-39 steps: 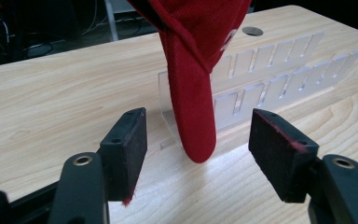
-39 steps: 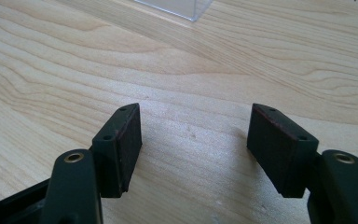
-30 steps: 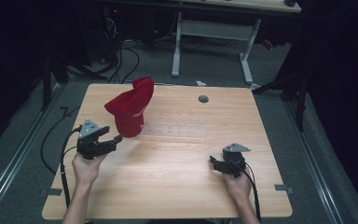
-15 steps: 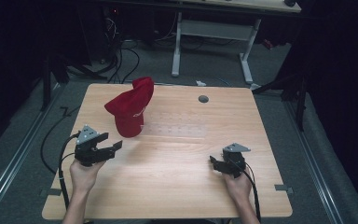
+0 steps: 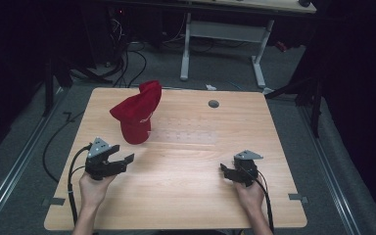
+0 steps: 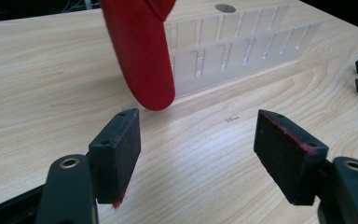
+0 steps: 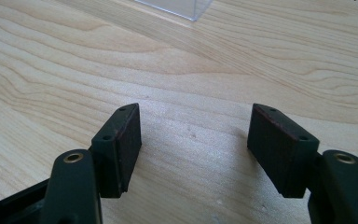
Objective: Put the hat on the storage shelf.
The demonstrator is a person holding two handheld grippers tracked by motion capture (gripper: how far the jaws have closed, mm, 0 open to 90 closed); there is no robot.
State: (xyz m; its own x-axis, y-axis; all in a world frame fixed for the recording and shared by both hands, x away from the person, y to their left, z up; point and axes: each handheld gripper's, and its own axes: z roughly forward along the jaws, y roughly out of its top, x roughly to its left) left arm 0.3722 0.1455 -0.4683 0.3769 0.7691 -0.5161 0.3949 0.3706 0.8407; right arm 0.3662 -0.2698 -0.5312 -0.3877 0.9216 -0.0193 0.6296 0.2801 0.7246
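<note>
A red fabric baseball cap (image 5: 137, 116) stands propped over the left end of a clear plastic slotted rack (image 5: 186, 136), in the left half of the light wooden tabletop (image 5: 186, 205) and nearer its far edge than its near one. Seen from above, the cap's crown faces the near-left corner and its brim rises behind it toward the far edge, with a small pale mark on the side. The left gripper view brings out what the high view blurs: the rack's upright clear dividers in two rows, and a rounded red edge of the cap hanging down in front of them, just clear of the wood.

The left gripper (image 5: 120, 162) sits just on the near side of the cap, apart from it, its jaws spread with nothing between them; red fluff clings to its pads (image 6: 286, 149). The right gripper (image 5: 223, 169) rests near the near-right corner, well apart from the cap, jaws likewise spread over bare wood. Its own view catches a clear corner of the rack at the top.
</note>
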